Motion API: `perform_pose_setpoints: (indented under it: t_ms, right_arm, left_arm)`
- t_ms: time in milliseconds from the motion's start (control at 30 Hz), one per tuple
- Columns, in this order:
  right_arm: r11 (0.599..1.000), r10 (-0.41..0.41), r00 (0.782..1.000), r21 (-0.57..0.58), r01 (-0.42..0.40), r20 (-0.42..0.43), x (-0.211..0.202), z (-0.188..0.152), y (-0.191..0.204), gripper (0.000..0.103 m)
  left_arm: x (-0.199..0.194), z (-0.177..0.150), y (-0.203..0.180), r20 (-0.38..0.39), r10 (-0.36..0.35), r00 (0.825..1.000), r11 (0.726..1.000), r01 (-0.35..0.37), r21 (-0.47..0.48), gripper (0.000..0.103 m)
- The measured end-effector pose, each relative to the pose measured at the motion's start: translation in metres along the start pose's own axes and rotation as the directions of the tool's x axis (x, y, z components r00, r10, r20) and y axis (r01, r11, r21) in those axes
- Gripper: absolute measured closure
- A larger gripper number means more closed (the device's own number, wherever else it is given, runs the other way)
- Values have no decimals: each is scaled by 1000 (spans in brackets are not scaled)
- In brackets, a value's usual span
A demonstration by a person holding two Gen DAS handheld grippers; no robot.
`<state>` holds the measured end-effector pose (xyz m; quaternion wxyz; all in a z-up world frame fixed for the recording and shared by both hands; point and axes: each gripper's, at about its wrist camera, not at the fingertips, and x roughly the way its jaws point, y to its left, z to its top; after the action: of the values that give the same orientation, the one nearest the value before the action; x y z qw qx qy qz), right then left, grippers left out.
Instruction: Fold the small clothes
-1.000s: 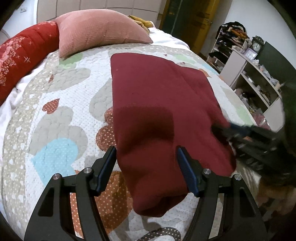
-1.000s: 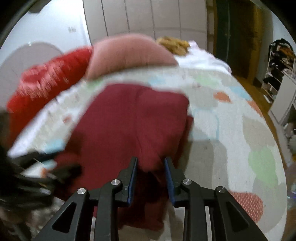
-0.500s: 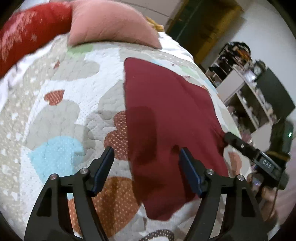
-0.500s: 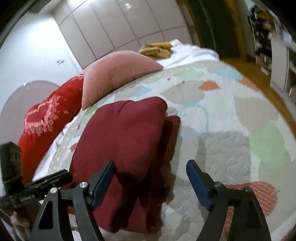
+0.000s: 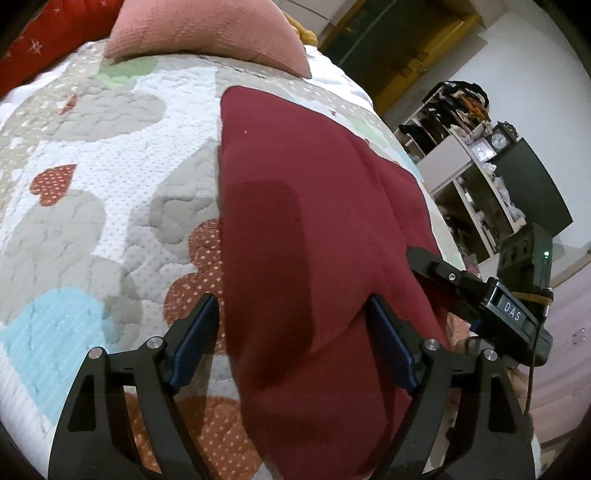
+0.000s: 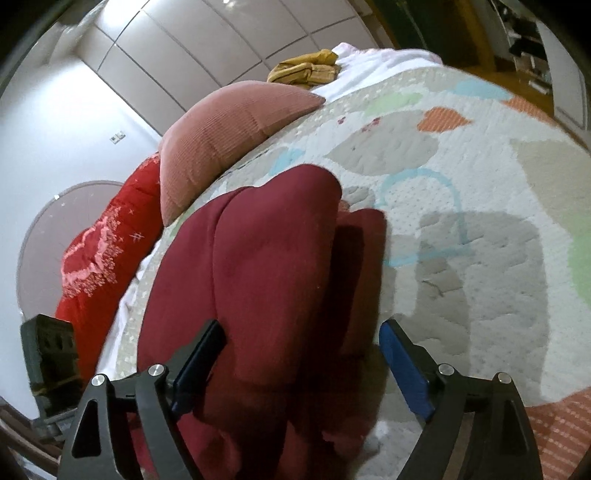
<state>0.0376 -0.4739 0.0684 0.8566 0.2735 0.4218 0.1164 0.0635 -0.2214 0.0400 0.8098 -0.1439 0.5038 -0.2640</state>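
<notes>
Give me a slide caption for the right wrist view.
Right gripper opening over folded maroon garment on heart-patterned quilt.

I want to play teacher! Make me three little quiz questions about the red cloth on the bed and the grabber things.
1. True or false: the dark red cloth lies on the heart-patterned quilt.
2. Which pillow sits nearest the cloth's far end? A) a pink pillow B) a blue pillow C) a striped green pillow
3. Fill in: the jaws of the left gripper and the right gripper are both ____ right now, and neither pinches the cloth.

Key
1. True.
2. A, the pink pillow; a red cushion lies beside it.
3. Opening; the cloth shows between each pair of fingers, but the pads stand clear of it.
</notes>
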Motion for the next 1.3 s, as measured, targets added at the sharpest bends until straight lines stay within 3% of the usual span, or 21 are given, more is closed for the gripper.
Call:
perform_pose_setpoints:
  t_ms: [167, 200, 267, 367, 433, 600, 800, 900, 933, 1000, 1167, 1300]
  right_arm:
    - [999, 52, 999, -4, -52, -1, 10, 0, 0, 19]
    - [998, 56, 998, -7, -56, -1, 10, 1, 2, 23]
    - [998, 61, 998, -28, -61, 4, 9, 0, 9, 40]
    - [995, 32, 999, -95, -31, 15, -1, -1, 24, 55]
    - [993, 33, 999, -110, -31, 22, -10, -2, 31, 58]
    - [992, 84, 996, -94, -84, -6, -37, -12, 52, 59]
    - [983, 128, 990, -123, -135, -60, -51, -51, 82, 59]
    - [984, 116, 988, -123, -128, -97, -39, -70, 86, 54]
    - [989, 86, 989, -112, -99, -117, -31, -74, 84, 47]
    - [995, 39, 990, -87, -51, -134, -28, -79, 77, 44]
    - [995, 44, 998, -83, -47, -42, -87, -96, 73, 44]
    - [980, 84, 995, -175, -90, -47, -122, -128, 90, 44]
  left_arm:
    - [5, 3, 4, -8, -43, 999, 999, 43, -15, 20]
    - [4, 3, 3, -6, -42, 999, 999, 42, -15, 21]
    - [1, 2, 1, 3, -49, 999, 999, 49, -3, 32]
    - [-9, -1, -5, 22, -19, 1000, 999, 18, 31, 45]
    - [-22, -4, -6, 21, -20, 1000, 999, 19, 34, 49]
    - [-61, -22, -5, 17, -25, 1000, 999, 24, 34, 49]
    - [-99, -66, 0, 25, 48, 999, 998, -48, 29, 49]
    - [-94, -86, 11, 7, 95, 995, 995, -95, 22, 49]
    - [-89, -93, 15, -6, 99, 995, 995, -99, 12, 48]
    - [-91, -98, 16, 12, 98, 995, 995, -99, 16, 45]
    - [-113, -102, 10, 55, 152, 987, 987, -155, 49, 45]
    - [-131, -105, 8, 112, 173, 979, 983, -179, 46, 45]
